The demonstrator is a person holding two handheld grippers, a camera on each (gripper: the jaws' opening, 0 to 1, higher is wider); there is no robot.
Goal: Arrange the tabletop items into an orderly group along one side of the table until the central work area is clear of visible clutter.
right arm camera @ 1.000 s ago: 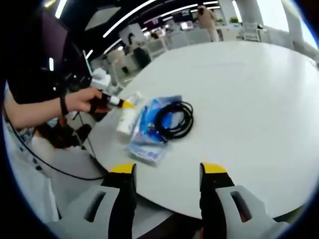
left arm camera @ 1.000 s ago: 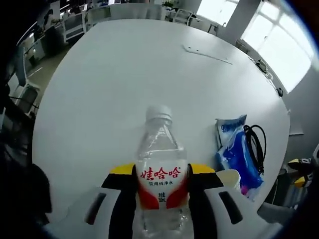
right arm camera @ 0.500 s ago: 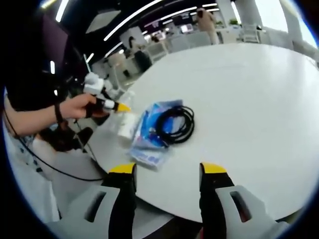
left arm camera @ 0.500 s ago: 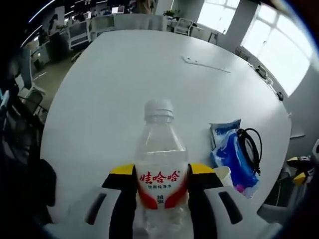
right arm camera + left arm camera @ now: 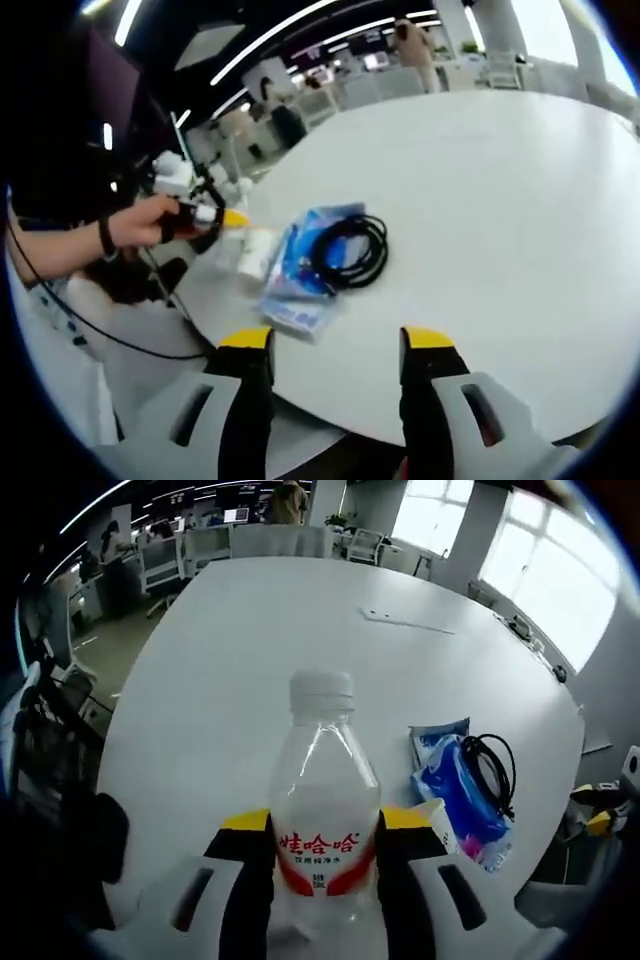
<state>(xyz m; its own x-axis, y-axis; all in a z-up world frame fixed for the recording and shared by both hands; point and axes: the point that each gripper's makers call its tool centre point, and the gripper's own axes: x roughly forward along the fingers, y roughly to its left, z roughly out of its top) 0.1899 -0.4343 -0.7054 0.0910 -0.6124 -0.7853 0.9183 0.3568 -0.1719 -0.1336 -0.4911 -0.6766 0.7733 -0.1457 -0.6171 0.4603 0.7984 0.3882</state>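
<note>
in your left gripper view the white counter [image 5: 250, 660] spreads wide, and at about 4 o'clock near its edge a blue packet [image 5: 452, 790] lies with a black coiled cable [image 5: 492, 772] resting on top and a small white cup [image 5: 436, 820] just beside it. your left hand-held gripper [image 5: 324, 835] is clamped on a clear water bottle [image 5: 322, 800] with a red label, upright at 6 o'clock. in your right gripper view your right hand-held gripper [image 5: 332, 345] hangs with jaws apart and bare at 6 o'clock, over the counter's near edge.

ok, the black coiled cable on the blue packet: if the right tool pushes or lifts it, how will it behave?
The black coiled cable is probably floppy; its loose loops may spread. Resting on the blue plastic packet, it could slide or drag that along.
</note>
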